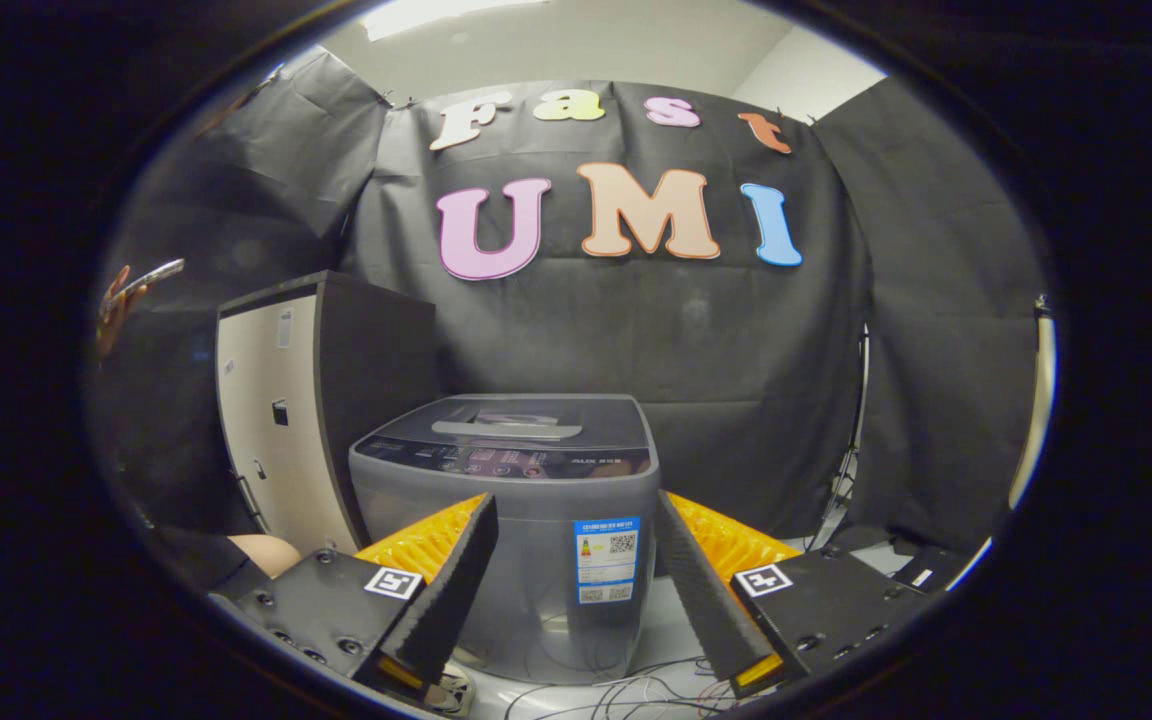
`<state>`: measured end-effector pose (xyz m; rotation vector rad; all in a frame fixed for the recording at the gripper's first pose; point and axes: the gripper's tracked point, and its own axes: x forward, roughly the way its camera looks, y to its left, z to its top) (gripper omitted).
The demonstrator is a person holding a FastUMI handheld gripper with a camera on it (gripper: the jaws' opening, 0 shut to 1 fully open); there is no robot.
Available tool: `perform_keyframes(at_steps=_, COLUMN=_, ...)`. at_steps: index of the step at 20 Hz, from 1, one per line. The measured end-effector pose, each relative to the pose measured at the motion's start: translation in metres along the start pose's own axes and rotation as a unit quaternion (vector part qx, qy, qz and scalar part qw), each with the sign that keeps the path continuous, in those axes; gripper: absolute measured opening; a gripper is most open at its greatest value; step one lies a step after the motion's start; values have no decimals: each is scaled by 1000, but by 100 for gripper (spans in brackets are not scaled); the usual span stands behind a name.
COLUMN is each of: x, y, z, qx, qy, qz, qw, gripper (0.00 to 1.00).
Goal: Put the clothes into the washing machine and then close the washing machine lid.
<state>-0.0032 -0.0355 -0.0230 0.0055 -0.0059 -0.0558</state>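
Washing machine (506,530), grey, top-loading, stood on the pale floor (676,625) just ahead of the gripper (576,520) and squarely in the gap between its fingers. Lid (521,415) lay flat and closed over the tub, with a light handle bar across its middle; control strip ran along the front edge below it. Blue-and-white label (606,560) stuck to the front wall, lower right. Jaws spread wide, holding nothing, fingers apart on either side of the machine's front and not touching it. Loose cables (626,690) trailed over the floor at the machine's base. Tall cabinet (306,410), pale-fronted with dark sides, stood just behind and left of the machine. Further left, a hand (121,300) held a phone.
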Motion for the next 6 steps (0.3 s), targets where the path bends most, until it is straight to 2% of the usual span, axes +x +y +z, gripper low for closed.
perform_keyframes(at_steps=6, x=0, y=0, z=0, qx=0, qy=0, qz=0, qw=1000, gripper=98)
